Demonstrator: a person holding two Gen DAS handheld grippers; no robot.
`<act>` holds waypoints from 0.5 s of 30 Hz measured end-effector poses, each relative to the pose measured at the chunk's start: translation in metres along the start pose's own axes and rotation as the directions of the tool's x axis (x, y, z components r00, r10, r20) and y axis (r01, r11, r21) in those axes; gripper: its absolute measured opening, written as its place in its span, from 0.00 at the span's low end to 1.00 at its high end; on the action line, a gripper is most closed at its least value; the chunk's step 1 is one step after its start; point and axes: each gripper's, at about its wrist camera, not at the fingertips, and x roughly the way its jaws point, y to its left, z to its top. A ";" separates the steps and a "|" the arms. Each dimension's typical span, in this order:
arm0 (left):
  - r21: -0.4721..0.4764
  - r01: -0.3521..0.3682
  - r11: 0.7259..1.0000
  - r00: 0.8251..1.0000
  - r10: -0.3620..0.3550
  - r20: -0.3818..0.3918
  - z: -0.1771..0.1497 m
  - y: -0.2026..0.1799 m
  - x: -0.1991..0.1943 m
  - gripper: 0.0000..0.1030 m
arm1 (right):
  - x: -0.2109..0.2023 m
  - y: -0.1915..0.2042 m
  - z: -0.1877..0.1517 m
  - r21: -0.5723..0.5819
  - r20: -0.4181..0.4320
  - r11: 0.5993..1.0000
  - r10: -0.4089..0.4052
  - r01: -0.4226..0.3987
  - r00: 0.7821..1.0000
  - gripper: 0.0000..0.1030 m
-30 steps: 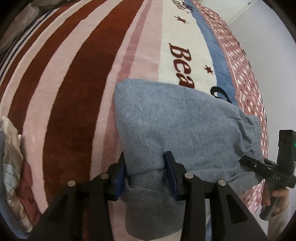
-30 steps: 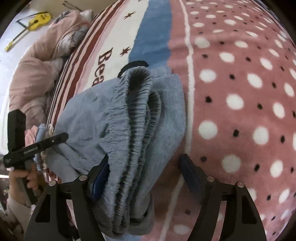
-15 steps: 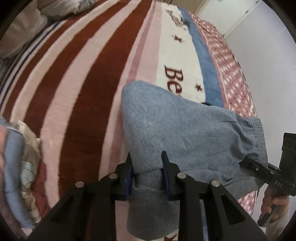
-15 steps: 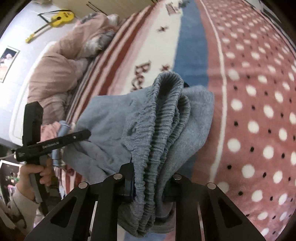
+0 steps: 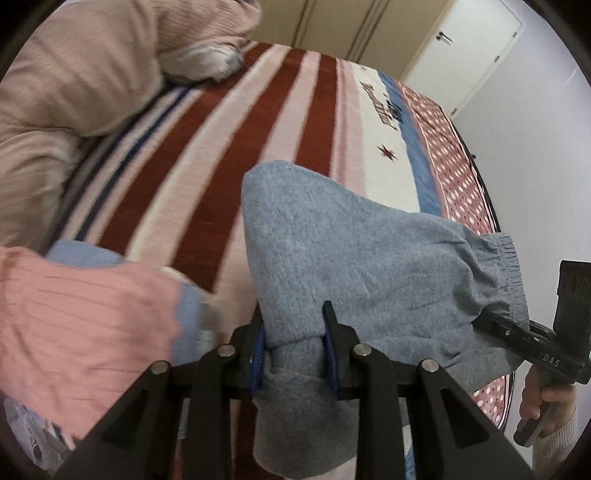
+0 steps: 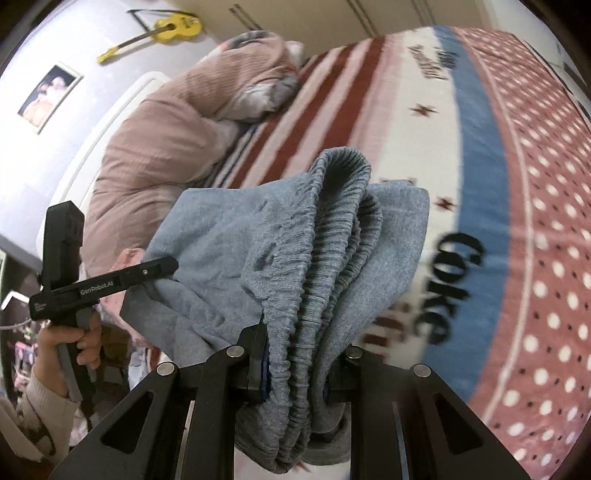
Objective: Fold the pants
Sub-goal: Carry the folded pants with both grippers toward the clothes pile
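Nearest the left wrist camera, the left gripper point(image 5: 293, 347) is clamped narrow on a bunched fold of the grey pants point(image 5: 354, 258), its blue pads pressed into the cloth on both sides, with a loose end of fabric hanging below the jaws. In the right wrist view the right gripper point(image 6: 297, 363) is likewise pinched tight on the stacked elastic waistband point(image 6: 332, 236), whose gathered ribs fan upward from between the fingers. The folded pants are held between the two tools, lifted above the blanket point(image 5: 207, 177) rather than lying flat on it. Each camera catches the other tool at the side: a hand point(image 5: 543, 398) on the right gripper's handle at the far right of the left view, and a hand point(image 6: 74, 343) in a cream sleeve gripping the left one in the right view. Left of the pants lies a pile of pink and blue clothes point(image 5: 88, 325). Beyond stretches the striped and dotted blanket, then a brownish-pink duvet point(image 6: 159, 140) heaped at the head of the bed. Farthest back, a yellow guitar point(image 6: 166, 29) and a framed picture point(image 6: 48, 96) hang on the wall.
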 end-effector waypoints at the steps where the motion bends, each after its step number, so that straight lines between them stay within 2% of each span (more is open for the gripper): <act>1: -0.006 0.002 1.000 1.000 -0.002 0.004 0.000 0.012 -0.009 0.23 | 0.003 0.011 0.001 -0.006 -0.001 1.000 0.008 -0.008 1.000 0.13; 4: -0.031 0.008 0.999 1.000 -0.008 0.017 0.002 0.052 -0.035 0.23 | 0.018 0.050 0.005 -0.028 -0.006 0.999 0.037 -0.037 0.999 0.13; 10: -0.003 -0.028 1.000 0.998 0.028 0.051 0.008 0.127 -0.088 0.23 | 0.054 0.128 0.012 -0.058 -0.009 0.996 0.070 -0.070 0.998 0.13; 15: 0.010 -0.063 0.998 0.997 0.062 0.051 0.017 0.193 -0.118 0.23 | 0.091 0.186 0.020 -0.021 -0.010 0.995 0.099 -0.100 0.995 0.13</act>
